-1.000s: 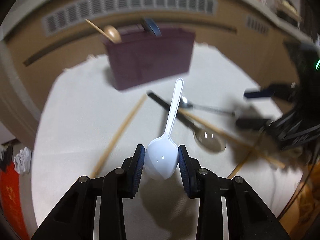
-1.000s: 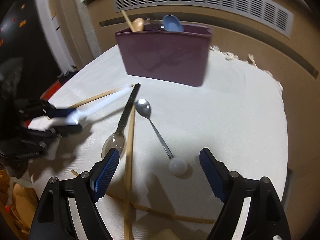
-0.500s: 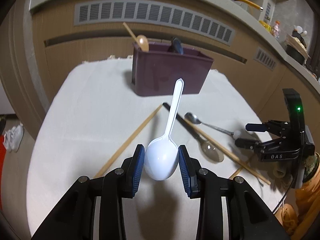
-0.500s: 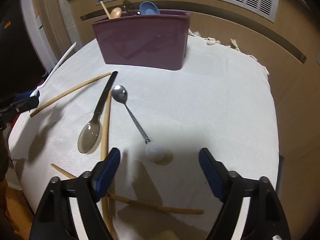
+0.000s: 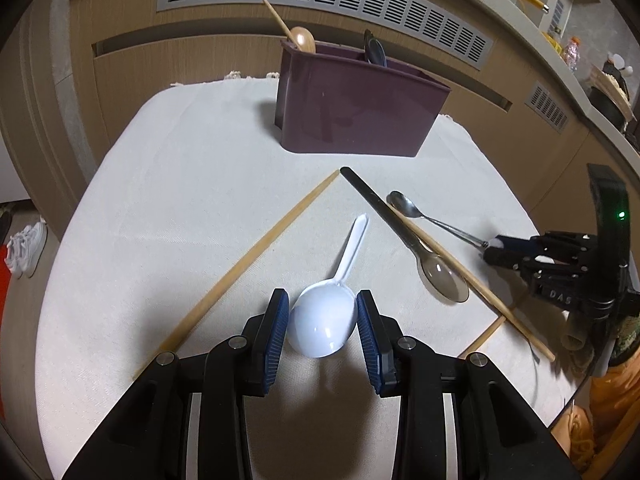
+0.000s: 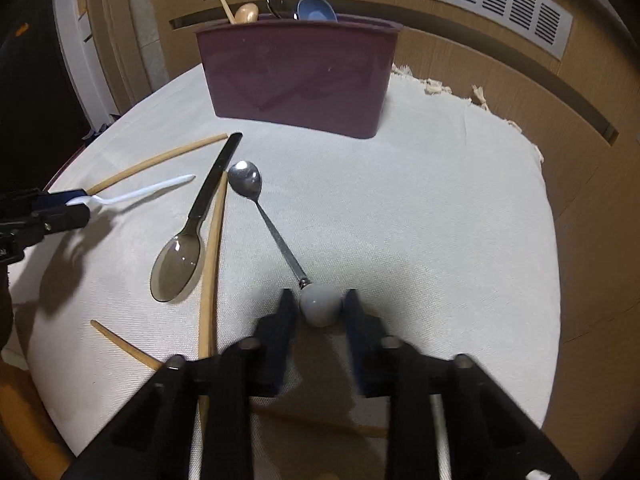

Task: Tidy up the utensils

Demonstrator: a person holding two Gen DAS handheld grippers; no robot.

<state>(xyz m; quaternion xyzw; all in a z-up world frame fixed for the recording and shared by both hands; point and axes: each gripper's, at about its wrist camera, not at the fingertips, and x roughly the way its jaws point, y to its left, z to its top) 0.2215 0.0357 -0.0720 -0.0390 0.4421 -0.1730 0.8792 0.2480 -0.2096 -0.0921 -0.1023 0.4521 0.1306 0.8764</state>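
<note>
Biggest first: round table w/ white cloth [image 6: 420, 216], most of it bare. At the far side stands the purple caddy [image 6: 300, 76], upright, already holding a wooden spoon [image 6: 245, 12], a blue spoon [image 6: 316, 9] and a dark one btwn them, so part of the sorting looks done.

Left to do, loose on the cloth in front of the caddy: long chopstick [image 5: 248, 260] lying diagonal; black-handled clear spoon [image 6: 188, 240] w/ a second chopstick [image 6: 212, 264] touching alongside its handle; more sticks near the table's near edge, partly hidden by the right gripper; metal spoon [image 6: 264, 216] w/ a round white knob [image 6: 320, 304] at its handle end.

Left gripper [image 5: 322, 322] is clamped on the bowl of the white plastic spoon [image 5: 324, 326], handle pointing fwd toward the caddy, spoon well short of it, over the cloth. Judged: carry in progress, drop-in not yet done.

Right gripper [image 6: 318, 312] is down at the cloth, jaws closing w/ the white knob btwn them; pads look right at its sides, but can't tell if they press yet (motion blur).

Est. under halfway: three pieces in, about six or seven out.
</note>
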